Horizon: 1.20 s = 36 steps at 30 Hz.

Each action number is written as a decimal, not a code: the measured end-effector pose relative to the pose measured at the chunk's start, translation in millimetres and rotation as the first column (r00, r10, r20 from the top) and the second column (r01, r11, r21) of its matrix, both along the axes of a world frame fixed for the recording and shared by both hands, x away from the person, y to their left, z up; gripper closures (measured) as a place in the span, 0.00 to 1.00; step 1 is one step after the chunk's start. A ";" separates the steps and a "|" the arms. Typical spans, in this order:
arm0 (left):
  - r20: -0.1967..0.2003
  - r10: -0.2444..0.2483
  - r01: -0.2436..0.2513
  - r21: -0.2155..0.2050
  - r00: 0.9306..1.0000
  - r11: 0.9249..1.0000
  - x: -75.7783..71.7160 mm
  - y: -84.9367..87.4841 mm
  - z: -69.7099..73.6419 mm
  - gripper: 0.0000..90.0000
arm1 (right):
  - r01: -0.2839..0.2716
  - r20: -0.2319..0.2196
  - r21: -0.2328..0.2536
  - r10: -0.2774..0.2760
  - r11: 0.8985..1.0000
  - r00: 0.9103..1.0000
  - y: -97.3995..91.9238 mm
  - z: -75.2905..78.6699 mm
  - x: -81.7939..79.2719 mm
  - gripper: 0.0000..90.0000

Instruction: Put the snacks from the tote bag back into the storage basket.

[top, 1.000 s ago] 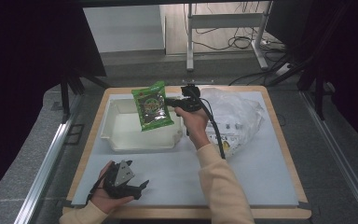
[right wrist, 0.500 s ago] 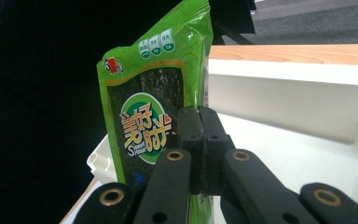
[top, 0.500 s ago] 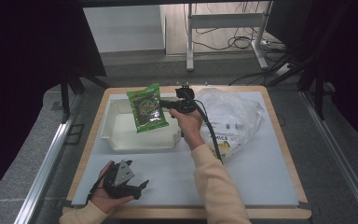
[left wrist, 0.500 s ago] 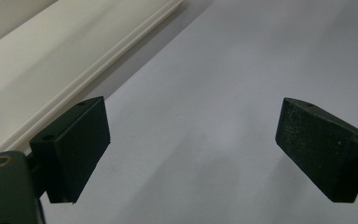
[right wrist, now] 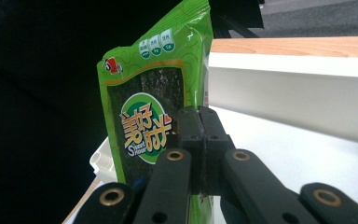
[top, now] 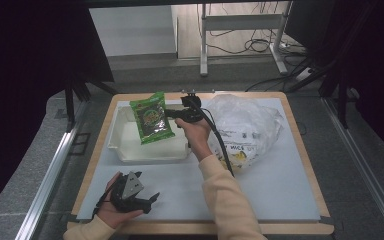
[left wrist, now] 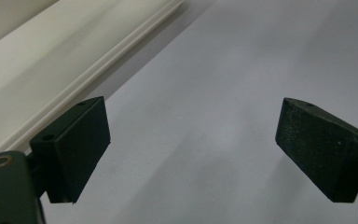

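Note:
A green seaweed snack packet (top: pixel 151 118) hangs over the white tray (top: pixel 125 150), held by its right edge in my right gripper (top: pixel 169 114). In the right gripper view the packet (right wrist: pixel 144 116) stands upright, and the two black jaws of the right gripper (right wrist: pixel 199 121) are pressed together on its edge. My left gripper (top: pixel 152 198) rests near the table's front left edge, held in a hand. Its jaws stand wide apart in the left gripper view, the left gripper (left wrist: pixel 191 140) having only bare grey table surface between its pads.
A crumpled clear plastic bag (top: pixel 242 127) with printed items inside lies right of the tray. The tray's long white wall (left wrist: pixel 51 70) runs along the upper left of the left gripper view. The wooden table border (top: pixel 300 135) frames the grey mat.
My right gripper has carried the green packet leftward and slightly down, farther over the white tray. The left gripper has stayed where it was.

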State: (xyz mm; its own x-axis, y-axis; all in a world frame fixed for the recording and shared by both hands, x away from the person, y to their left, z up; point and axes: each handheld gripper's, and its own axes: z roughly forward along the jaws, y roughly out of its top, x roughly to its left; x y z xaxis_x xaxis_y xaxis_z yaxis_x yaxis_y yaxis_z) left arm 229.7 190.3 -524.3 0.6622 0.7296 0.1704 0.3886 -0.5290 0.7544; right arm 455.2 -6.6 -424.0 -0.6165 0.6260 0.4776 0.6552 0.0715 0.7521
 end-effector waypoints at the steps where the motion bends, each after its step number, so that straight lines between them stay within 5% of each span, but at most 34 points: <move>1: 0.000 0.000 0.000 0.000 1.000 1.000 0.0 0.0 0.0 0.11 | 0.000 -0.003 0.000 0.000 1.000 1.000 1.6 -0.9 0.2 1.00; 31: -0.007 -0.004 0.004 -0.009 1.000 1.000 1.5 0.9 0.3 0.11 | 0.053 -0.061 -0.029 -0.054 0.998 0.997 54.9 -46.8 7.9 1.00; 36: -0.007 -0.003 0.002 -0.009 1.000 1.000 2.0 1.1 0.2 0.11 | 0.076 -0.051 -0.078 -0.080 0.994 0.995 63.5 -57.8 8.0 1.00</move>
State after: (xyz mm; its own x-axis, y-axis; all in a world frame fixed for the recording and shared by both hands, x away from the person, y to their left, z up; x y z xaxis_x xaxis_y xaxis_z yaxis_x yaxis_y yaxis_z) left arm 231.8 191.5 -524.1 0.6652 0.7295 0.1592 0.3925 -0.5230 0.7566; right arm 463.2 56.9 -481.8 -0.5390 0.7069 0.4579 0.7003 0.0740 0.7100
